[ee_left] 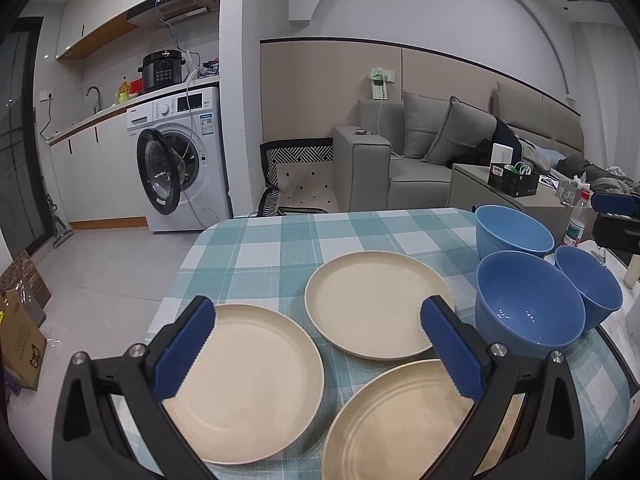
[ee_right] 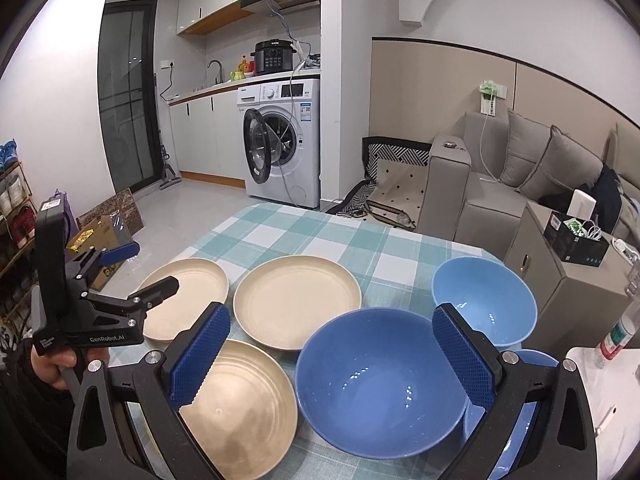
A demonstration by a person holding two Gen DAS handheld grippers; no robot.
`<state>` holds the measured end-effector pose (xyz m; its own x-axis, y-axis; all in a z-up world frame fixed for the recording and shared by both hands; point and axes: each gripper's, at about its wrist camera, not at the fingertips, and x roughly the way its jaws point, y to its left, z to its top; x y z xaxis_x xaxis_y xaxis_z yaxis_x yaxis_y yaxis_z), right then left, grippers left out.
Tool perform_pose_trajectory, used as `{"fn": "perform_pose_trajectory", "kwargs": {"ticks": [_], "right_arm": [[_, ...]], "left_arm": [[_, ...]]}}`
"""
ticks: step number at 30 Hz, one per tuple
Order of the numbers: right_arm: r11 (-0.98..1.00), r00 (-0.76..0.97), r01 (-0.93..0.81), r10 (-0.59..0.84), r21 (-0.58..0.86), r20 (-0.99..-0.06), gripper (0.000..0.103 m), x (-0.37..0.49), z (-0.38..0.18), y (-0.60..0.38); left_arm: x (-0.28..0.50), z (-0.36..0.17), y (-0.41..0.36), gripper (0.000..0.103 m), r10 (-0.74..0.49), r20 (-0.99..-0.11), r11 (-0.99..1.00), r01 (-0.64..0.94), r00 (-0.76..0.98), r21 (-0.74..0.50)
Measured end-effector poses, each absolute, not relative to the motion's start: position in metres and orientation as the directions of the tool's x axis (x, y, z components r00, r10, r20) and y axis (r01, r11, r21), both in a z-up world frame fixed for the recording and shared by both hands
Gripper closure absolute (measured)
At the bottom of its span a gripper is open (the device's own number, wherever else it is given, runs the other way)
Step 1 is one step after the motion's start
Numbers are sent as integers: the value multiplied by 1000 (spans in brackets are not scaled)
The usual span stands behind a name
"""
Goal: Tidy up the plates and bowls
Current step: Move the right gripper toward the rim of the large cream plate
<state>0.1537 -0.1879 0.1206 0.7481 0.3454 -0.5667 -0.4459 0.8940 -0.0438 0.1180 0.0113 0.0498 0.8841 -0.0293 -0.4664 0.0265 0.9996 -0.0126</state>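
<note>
Three beige plates lie on the checked tablecloth (ee_left: 280,240): one at the left (ee_left: 248,384), one farther back (ee_left: 376,304), one nearest (ee_left: 400,424). Three blue bowls stand to their right: a light blue one (ee_left: 514,232) at the back, a darker one (ee_left: 528,308) in front of it, a third (ee_left: 588,288) at the right edge. My left gripper (ee_left: 320,344) hangs open above the plates, holding nothing. My right gripper (ee_right: 332,352) is open over the big dark bowl (ee_right: 380,384), with the light bowl (ee_right: 484,300) behind and the plates (ee_right: 296,300) to the left.
A hand holds the left gripper (ee_right: 116,280) at the table's left edge in the right wrist view. A bottle (ee_right: 618,336) and a white surface sit at the right. Beyond the table stand a washing machine (ee_left: 180,160), a grey sofa (ee_left: 440,152) and a low cabinet (ee_right: 560,264).
</note>
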Motion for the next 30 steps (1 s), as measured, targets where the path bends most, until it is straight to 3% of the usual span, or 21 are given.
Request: {"fn": "perform_pose_trajectory", "kwargs": {"ticks": [12, 30], "right_arm": [[898, 728, -438, 320, -51, -606, 0, 185, 127, -183], [891, 645, -451, 282, -56, -710, 0, 249, 104, -154]], "left_arm": [[145, 45, 19, 0, -38, -504, 999, 14, 863, -51], [190, 35, 17, 0, -17, -585, 1000, 18, 811, -3]]}}
